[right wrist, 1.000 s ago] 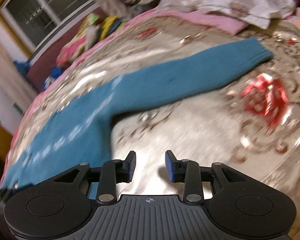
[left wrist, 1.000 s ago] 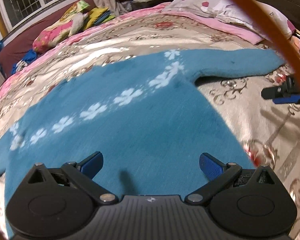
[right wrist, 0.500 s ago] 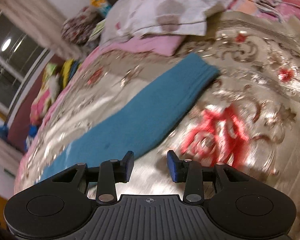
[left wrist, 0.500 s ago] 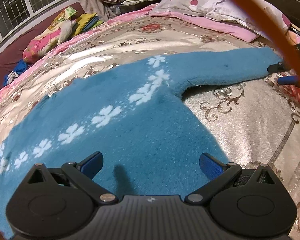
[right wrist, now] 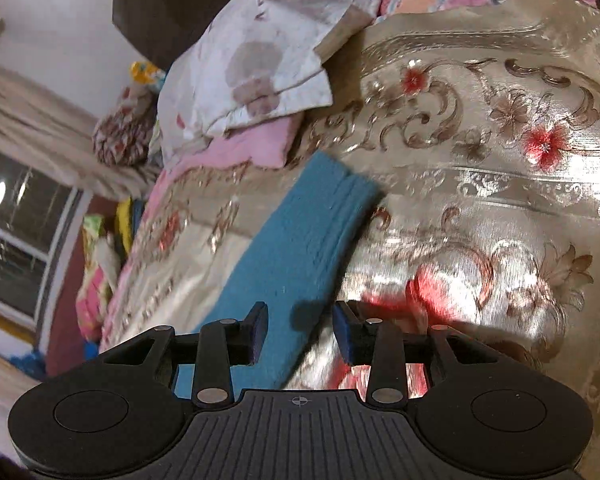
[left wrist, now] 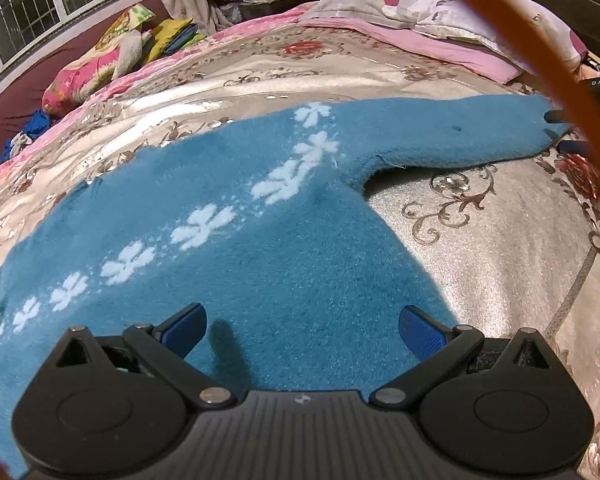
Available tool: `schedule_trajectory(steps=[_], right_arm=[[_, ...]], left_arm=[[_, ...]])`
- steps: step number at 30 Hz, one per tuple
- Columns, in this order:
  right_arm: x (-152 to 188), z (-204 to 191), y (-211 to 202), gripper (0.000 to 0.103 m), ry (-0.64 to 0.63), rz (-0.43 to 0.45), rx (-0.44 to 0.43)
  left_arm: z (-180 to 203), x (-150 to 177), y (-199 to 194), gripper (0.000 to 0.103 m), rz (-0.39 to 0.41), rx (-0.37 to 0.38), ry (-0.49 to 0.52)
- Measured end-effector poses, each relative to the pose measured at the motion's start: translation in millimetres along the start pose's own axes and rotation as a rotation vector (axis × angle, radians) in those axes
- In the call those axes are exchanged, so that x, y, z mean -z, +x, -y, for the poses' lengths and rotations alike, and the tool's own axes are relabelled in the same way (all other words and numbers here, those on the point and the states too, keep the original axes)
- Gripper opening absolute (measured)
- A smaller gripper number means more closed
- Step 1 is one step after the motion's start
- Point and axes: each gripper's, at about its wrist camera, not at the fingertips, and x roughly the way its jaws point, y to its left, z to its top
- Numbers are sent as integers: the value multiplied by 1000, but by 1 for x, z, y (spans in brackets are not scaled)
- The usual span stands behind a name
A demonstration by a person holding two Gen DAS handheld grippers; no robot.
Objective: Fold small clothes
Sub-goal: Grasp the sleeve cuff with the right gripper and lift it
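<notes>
A small blue sweater [left wrist: 236,248] with a row of white flowers lies flat on the bed. Its right sleeve [left wrist: 460,136] stretches out to the right. My left gripper [left wrist: 302,334] is wide open and empty, low over the sweater's body near its hem. My right gripper [right wrist: 300,332] is open with a narrower gap, its jaws astride the near edge of the sleeve [right wrist: 300,240] close to the ribbed cuff [right wrist: 352,196]. It grips nothing. In the left wrist view the right gripper's fingertips [left wrist: 560,117] show at the sleeve end.
A shiny floral bedspread [left wrist: 500,240] covers the bed. Pillows [left wrist: 440,12] and a pink cloth [right wrist: 256,148] lie at the head. Piled clothes [left wrist: 112,60] sit by the window. An orange cable [left wrist: 540,60] crosses the left wrist view.
My right gripper has moved along the sleeve to its cuff end and now straddles the edge. My left gripper has drifted slightly over the sweater's body and stays open.
</notes>
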Motion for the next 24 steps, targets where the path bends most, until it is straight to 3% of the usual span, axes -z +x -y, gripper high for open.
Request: schedule_trajectory(steps=[10,16,24], right_arm=[[-8,9,15,36,54,60,-68],[-6,18,17,37,147,15,-149],[-9,8,33,36,78,44,-155]], left_arm=[[1,1,2,103,-3,-5,-4],[1,1,3,103,-4,-5,-13],[1,1,3,103,-8,-7,-11]])
